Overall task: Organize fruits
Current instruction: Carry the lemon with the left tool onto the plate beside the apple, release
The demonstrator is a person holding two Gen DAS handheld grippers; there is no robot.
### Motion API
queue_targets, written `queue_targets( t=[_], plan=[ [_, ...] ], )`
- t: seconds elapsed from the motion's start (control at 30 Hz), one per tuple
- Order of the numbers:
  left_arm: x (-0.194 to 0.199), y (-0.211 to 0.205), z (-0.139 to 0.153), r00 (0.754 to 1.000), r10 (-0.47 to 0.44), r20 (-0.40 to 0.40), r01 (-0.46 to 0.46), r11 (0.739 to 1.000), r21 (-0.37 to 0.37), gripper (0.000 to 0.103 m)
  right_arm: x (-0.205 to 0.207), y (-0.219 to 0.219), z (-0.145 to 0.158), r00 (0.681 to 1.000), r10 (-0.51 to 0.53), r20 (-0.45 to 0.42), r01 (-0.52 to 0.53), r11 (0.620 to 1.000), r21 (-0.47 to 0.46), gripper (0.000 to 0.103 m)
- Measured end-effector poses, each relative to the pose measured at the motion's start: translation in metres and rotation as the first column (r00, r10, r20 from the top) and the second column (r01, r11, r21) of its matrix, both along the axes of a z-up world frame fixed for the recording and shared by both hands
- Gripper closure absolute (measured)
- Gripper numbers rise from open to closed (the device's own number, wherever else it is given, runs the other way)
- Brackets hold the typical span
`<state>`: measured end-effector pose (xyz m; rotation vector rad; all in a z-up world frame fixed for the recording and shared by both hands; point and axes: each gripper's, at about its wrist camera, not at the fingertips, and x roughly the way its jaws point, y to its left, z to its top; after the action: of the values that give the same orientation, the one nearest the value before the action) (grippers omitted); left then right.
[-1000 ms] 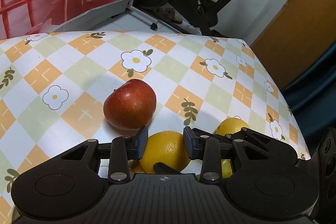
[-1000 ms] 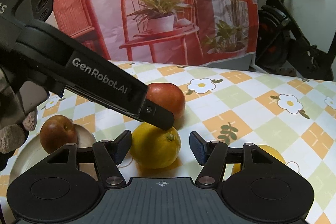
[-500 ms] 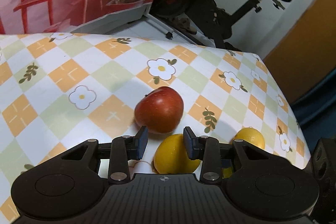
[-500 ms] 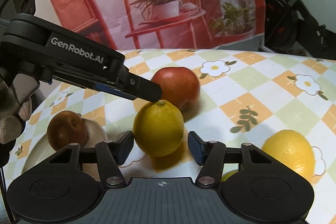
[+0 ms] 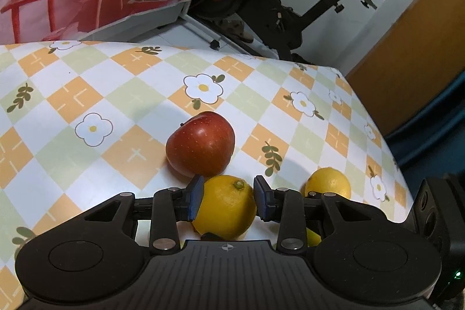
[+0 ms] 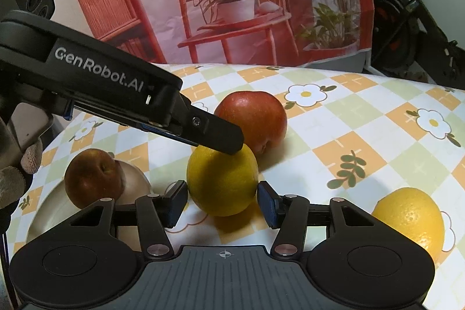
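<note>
A yellow lemon (image 6: 222, 179) sits on the flowered tablecloth between the pads of my right gripper (image 6: 222, 204), and both pads touch its sides. My left gripper (image 6: 226, 141) reaches in from the left with its jaws shut, its tip resting on top of that lemon. From the left wrist, the lemon (image 5: 226, 208) shows just under the narrow gap of the left gripper (image 5: 229, 193). Right behind the lemon lies a red apple (image 5: 200, 147) (image 6: 252, 118). A second yellow fruit (image 6: 412, 220) (image 5: 328, 185) lies to the right.
A white plate (image 6: 136, 179) at the left holds a dark red apple (image 6: 93, 179). A gloved hand (image 6: 14, 179) holds the left gripper. The table edge (image 5: 377, 130) curves away on the right. An exercise bike (image 5: 290, 13) and a printed backdrop (image 6: 232, 5) stand behind.
The right jaws have drawn in until the pads meet the lemon's sides. The left gripper's tip has shifted from beside the lemon onto its top, with its jaws still shut.
</note>
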<state>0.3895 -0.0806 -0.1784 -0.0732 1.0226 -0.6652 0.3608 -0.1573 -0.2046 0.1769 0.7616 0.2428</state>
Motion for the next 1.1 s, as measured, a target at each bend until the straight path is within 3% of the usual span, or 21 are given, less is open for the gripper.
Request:
queue_targets(
  t=[0.17, 0.43, 0.8, 1.1],
  plan=[
    [-0.001, 0.004, 0.003, 1.000, -0.007, -0.002, 0.007, 1.000, -0.008, 0.065, -0.004, 0.001, 0.002, 1.000, -0.007, 0.019, 0.007, 1.000, -0.002, 0.055],
    [-0.022, 0.025, 0.030, 0.999, -0.010, 0.044, 0.011, 1.000, -0.021, 0.065, -0.021, 0.012, 0.026, 0.997, 0.032, 0.074, -0.032, 0.999, -0.001, 0.055],
    [-0.077, 0.098, 0.039, 0.995, 0.098, 0.018, -0.098, 0.995, -0.004, 0.065, -0.050, 0.084, 0.041, 0.971, 0.236, 0.044, -0.236, 0.972, -0.014, 0.055],
    [-0.084, 0.143, 0.026, 0.979, 0.204, -0.016, -0.205, 0.979, -0.009, 0.065, -0.047, 0.137, 0.030, 0.931, 0.364, -0.013, -0.364, 0.931, -0.031, 0.055]
  ],
)
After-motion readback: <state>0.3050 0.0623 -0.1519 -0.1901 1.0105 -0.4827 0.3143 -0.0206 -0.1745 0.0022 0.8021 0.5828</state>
